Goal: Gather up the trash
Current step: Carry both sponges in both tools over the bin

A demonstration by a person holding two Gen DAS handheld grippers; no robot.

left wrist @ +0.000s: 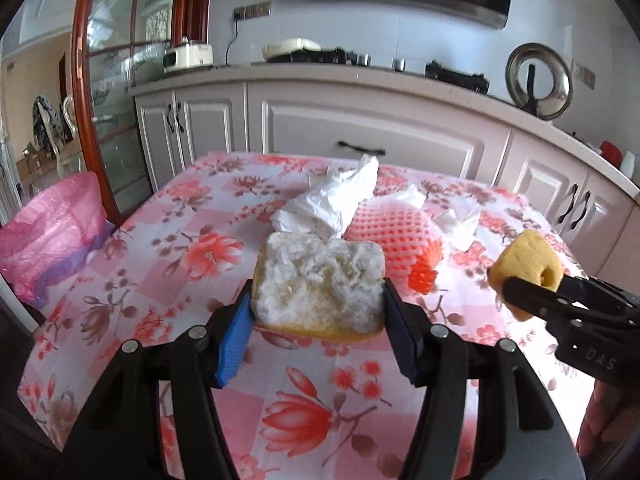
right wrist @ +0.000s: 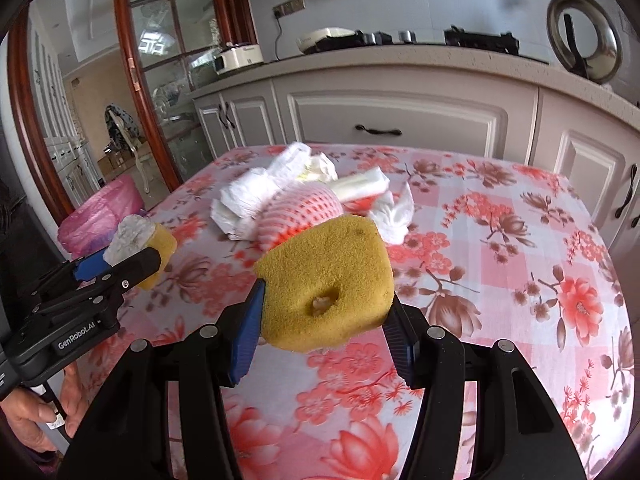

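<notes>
We hold two sponges above the floral table [right wrist: 500, 240]: our left gripper [left wrist: 318, 300] is clamped on the white-topped sponge [left wrist: 320, 280], our right gripper [right wrist: 326, 304] on the yellow sponge [right wrist: 328, 276]. At twelve o'clock lie one pink foam net [left wrist: 394, 228] and several tissues [left wrist: 332, 200]; one pink bin bag [left wrist: 48, 236] at nine.

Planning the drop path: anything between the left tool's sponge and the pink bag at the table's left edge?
Nothing visible. The left tool holds the white-topped sponge above bare tablecloth; the pink bag sits past the table's left edge. The tissue pile and foam net lie farther back, off that line.
</notes>
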